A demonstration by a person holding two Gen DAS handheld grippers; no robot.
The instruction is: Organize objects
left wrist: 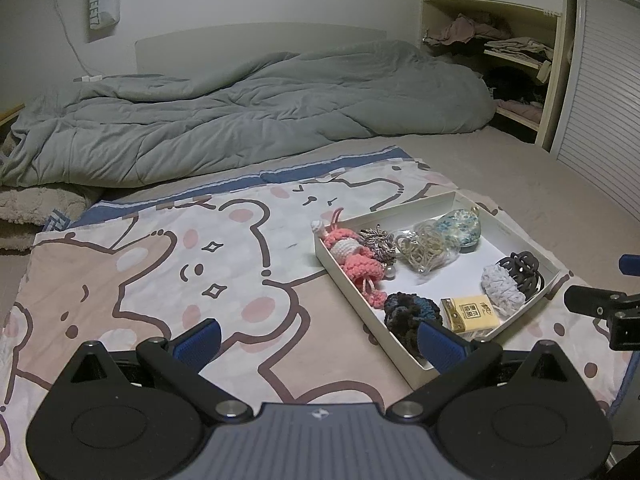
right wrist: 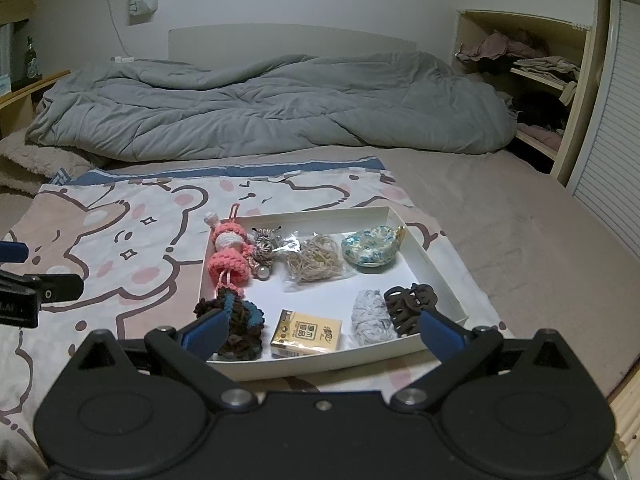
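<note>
**Mia:** What is on the bed?

**Ben:** A white box (right wrist: pixel 424 258) with no lid. It sits on a blanket with bears (left wrist: pixel 168 264) drawn on it. A big gray quilt (right wrist: pixel 260 108) is bunched up behind it.

**Mia:** What is in the box?

**Ben:** Lots of small things. A pink yarn doll (right wrist: pixel 228 252) lies at the far left (its loop hangs over the wall of the box). Beside it is a little rope knot with a bead (right wrist: pixel 262 254), then a clear bag of tan bands (right wrist: pixel 316 260), then a flowery pouch (right wrist: pixel 372 248) in the far right corner. At the near side are a dark fuzzy hair tie (right wrist: pixel 240 328), a yellow packet (right wrist: pixel 308 332), a white hair tie (right wrist: pixel 370 320) and a brown hair clip (right wrist: pixel 410 306).

**Mia:** Are the grabbers holding anything?

**Ben:** No. The right gripper (right wrist: pixel 323 334) hangs just in front of the box with its blue fingers spread wide. The left gripper (left wrist: pixel 320 340) is wide too, over the blanket, with one finger by the box's near corner. Both are empty.
</note>
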